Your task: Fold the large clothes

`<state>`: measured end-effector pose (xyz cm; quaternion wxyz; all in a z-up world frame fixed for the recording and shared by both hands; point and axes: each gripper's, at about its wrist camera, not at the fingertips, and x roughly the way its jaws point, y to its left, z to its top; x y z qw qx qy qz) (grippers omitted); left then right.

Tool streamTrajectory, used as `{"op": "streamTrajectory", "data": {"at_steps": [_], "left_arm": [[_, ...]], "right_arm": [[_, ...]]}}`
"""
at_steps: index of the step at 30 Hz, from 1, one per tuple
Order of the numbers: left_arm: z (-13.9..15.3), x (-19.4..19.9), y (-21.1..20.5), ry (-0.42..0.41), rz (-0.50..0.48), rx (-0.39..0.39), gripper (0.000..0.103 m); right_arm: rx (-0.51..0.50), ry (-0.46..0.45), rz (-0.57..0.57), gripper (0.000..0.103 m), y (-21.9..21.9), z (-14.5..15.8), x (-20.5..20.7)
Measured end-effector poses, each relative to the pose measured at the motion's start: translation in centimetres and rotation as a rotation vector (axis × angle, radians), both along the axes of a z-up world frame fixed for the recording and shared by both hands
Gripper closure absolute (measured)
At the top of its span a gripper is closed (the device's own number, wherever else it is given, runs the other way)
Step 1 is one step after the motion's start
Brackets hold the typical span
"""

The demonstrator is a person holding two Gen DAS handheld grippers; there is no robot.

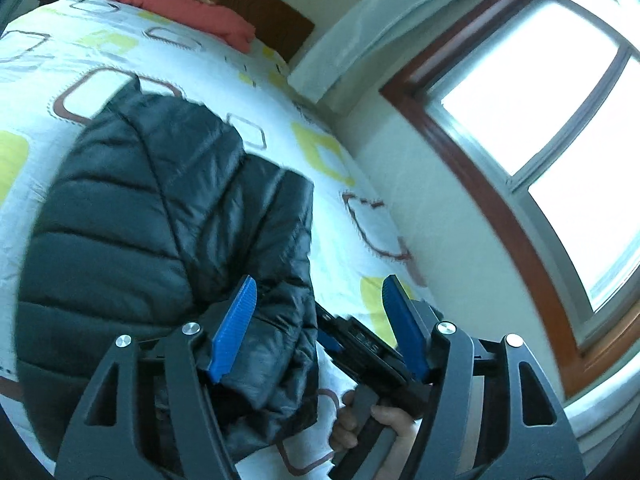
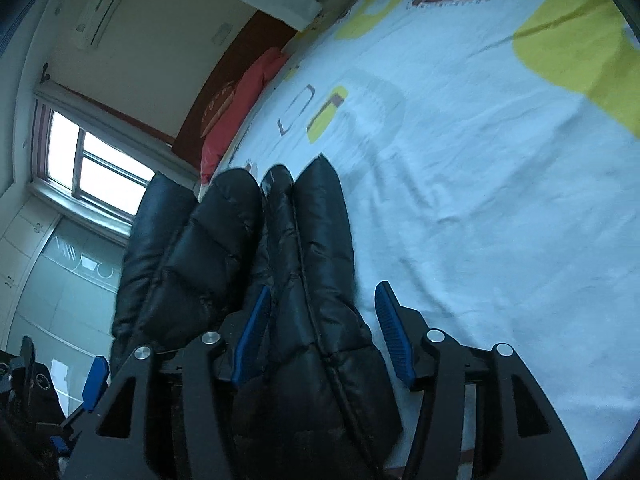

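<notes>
Bright window light is falling on a bed point(image 1: 352, 240) where a black puffy jacket point(image 1: 160, 220) is lying folded. Its long side is running straight away from both claws. Left claw point(image 1: 320, 320) and right claw point(image 2: 320, 328) are hanging apart over its near edge, squeezing nothing.

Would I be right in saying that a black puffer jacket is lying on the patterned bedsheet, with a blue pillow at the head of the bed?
Not quite: the pillow at the head of the bed is red, not blue, as the left wrist view shows. The rest holds: the black puffer jacket lies on the patterned bedsheet.
</notes>
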<state>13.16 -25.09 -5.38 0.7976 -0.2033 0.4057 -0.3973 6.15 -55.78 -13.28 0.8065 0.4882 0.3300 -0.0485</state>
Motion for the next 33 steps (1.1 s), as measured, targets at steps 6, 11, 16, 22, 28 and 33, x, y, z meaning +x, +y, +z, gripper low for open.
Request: {"op": "streamTrajectory", "data": {"at_steps": [6,11,16,22,28,33], "left_arm": [[-0.1,2.4,5.0,0.018,0.139,-0.035,0.033],[-2.2,5.5,9.2,0.069,0.255,-0.024,0.030],[-5.7,9.3,11.8,0.212,0.290,-0.058,0.027],[-7.9,12.0,12.1,0.277,0.289,-0.066,0.025],[-7.6,12.3,10.7,0.258,0.251,-0.057,0.023],[-7.3,11.7,8.8,0.217,0.220,0.002,0.023]], "right_arm": [[0.007,-0.063,0.011,0.049,0.7,2.9,0.1],[0.035,-0.106,0.053,0.046,2.1,4.5,1.9],[0.039,-0.121,0.086,0.043,3.0,5.4,4.6],[0.030,-0.059,0.130,0.039,3.4,4.8,7.8],[0.018,-0.023,0.149,0.082,2.3,3.8,8.6],[0.028,-0.012,0.121,0.085,0.3,2.4,7.6]]}}
